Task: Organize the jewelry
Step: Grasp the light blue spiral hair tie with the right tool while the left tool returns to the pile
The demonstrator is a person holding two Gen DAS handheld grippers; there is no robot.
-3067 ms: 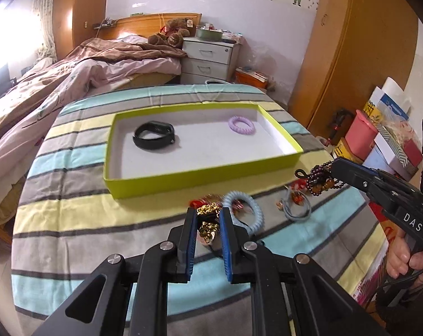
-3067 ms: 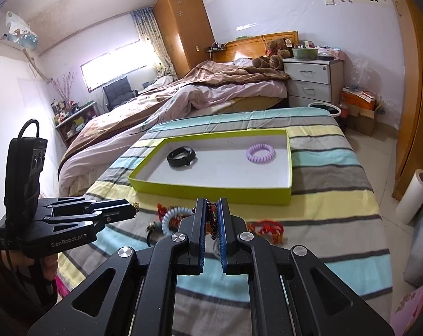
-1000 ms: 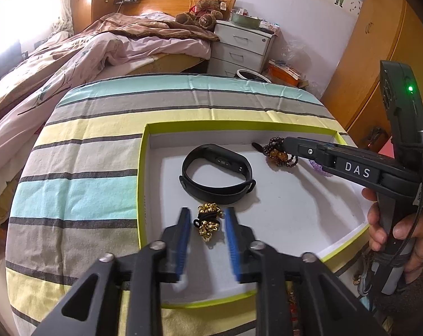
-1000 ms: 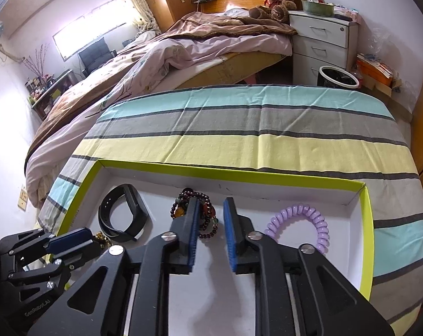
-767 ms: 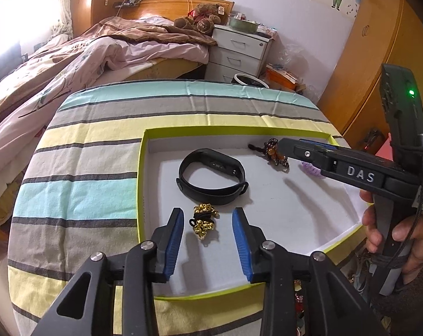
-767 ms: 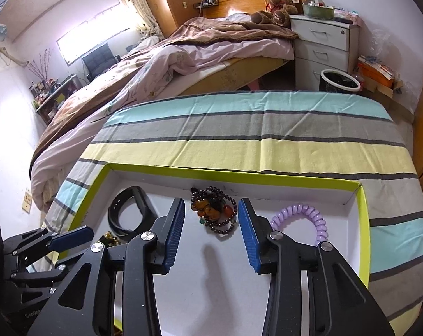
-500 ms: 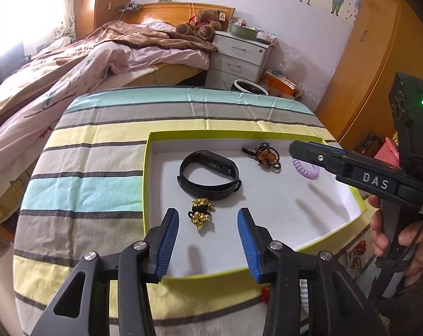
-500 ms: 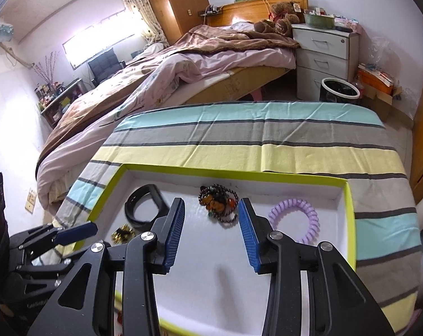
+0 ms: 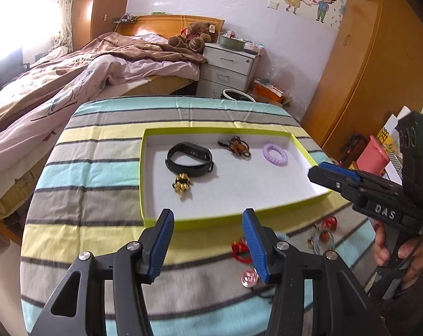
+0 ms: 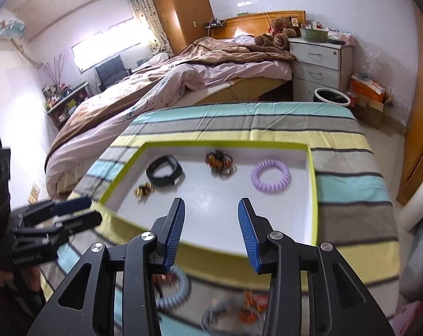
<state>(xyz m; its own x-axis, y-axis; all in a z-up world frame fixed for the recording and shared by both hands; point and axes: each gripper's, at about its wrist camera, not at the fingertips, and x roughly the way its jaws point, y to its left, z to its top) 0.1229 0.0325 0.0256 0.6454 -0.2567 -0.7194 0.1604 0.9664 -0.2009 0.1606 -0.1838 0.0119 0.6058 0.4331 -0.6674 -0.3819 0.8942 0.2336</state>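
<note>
**Four pieces rest in green-rimmed tray**

Mid-frame in the left wrist view, the tray holds, left to right, a gold trinket, black band, beaded bracelet and purple coil ring. Below, the left gripper hangs spread and empty; the right gripper likewise gapes over the tray's near edge.

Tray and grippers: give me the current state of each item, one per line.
Left gripper: open, empty.
Right gripper: open, empty.
Black band: in tray.
Gold charm: in tray.
Beaded bracelet: in tray.
Purple coil tie: in tray.
Blue coil tie: outside tray.
</note>
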